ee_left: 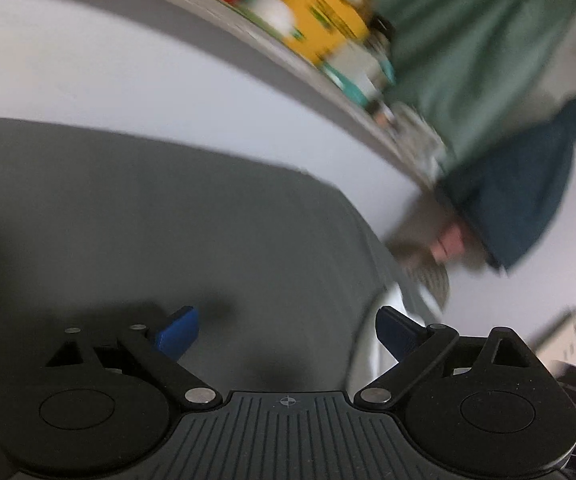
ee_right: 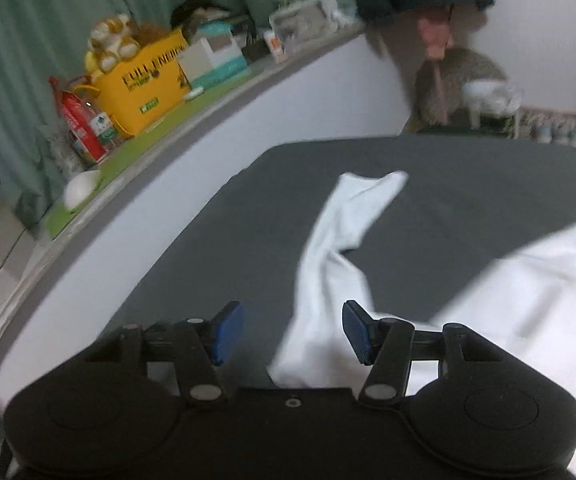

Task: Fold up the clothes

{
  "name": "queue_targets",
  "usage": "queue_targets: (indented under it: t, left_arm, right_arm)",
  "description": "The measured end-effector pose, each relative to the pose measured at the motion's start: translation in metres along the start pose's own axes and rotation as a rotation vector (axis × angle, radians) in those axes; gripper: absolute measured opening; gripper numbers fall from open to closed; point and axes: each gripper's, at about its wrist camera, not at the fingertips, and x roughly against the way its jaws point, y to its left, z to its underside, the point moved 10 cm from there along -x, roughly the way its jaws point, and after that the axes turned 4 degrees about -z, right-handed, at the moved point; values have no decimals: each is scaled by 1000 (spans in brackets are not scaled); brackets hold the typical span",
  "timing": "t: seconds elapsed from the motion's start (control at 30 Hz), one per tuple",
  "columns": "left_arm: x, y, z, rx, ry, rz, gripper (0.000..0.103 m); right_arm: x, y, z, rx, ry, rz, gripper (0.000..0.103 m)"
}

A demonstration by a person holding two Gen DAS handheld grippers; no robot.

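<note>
Grey bed (ee_right: 468, 168), right hand-held gripper (ee_right: 293, 330) agape over white garment (ee_right: 340, 240)

white garment (ee_right: 328, 240) – soft matt cloth; grey sheet (ee_right: 468, 184) – smooth matt fabric.

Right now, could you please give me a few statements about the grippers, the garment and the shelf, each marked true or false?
1. The right gripper is open. True.
2. The white garment lies on a dark grey sheet. True.
3. The left gripper is shut on the garment. False: it is open over bare sheet.
4. The yellow bag on the shelf is lying on the sheet. False: it stands on the shelf.
</note>
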Motion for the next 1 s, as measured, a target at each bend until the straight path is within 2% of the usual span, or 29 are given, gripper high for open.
queue_targets:
  t: [0.1,0.2,0.27,0.3,0.33,0.37,0.43,0.47,0.5,0.53,0.57,0.6,0.63,0.67,0.73,0.8,0.87,1.0]
  left_arm:
    - [-1,16,-8,82,-46,-20,95]
    - [-3,29,-15,151,-76,-30,95]
    - [-5,38,-18,188,-95,-45,95]
    - [-7,42,-21,207,-105,-54,95]
    - [-6,47,-24,234,-119,-62,95]
    - [-4,51,-27,260,-134,-71,95]
    - [-1,60,-35,289,-157,-86,95]
    - [1,65,-39,293,-166,-94,95]
    - [4,70,-44,296,-175,-101,95]
    - [6,74,-48,300,-184,-108,95]
    - [8,79,-52,304,-193,-116,95]
    - [11,84,-57,308,-201,-123,95]
    - [13,89,-61,311,-210,-130,95]
    - [15,93,-65,315,-219,-138,95]
    - [20,103,-74,321,-235,-152,95]
    - [6,98,-70,261,-177,-116,98]
    - [-8,93,-67,198,-146,-82,103]
    - [-35,84,-58,72,-85,-14,103]
  right_arm:
    - [-38,-3,9,-30,34,43,49]
    - [-73,-13,12,25,42,164,41]
    - [-87,-13,14,72,52,191,5]
    - [-89,-9,15,80,51,166,5]
    - [-87,0,16,66,39,102,4]
    - [-81,14,19,58,30,3,4]
    - [-58,59,36,57,30,-306,4]
    - [-44,79,50,50,59,-458,4]
    - [-31,94,69,57,99,-548,4]
    - [-22,102,89,85,138,-555,5]
    - [-16,105,110,102,183,-539,11]
    - [-15,100,131,88,237,-487,15]
    - [-14,93,149,59,279,-449,37]
    - [-9,87,160,42,281,-429,44]
    - [12,77,174,20,220,-393,47]
    - [38,69,178,-12,161,-363,53]
    - [66,60,183,-55,95,-334,67]
    - [96,38,204,-105,40,-310,69]
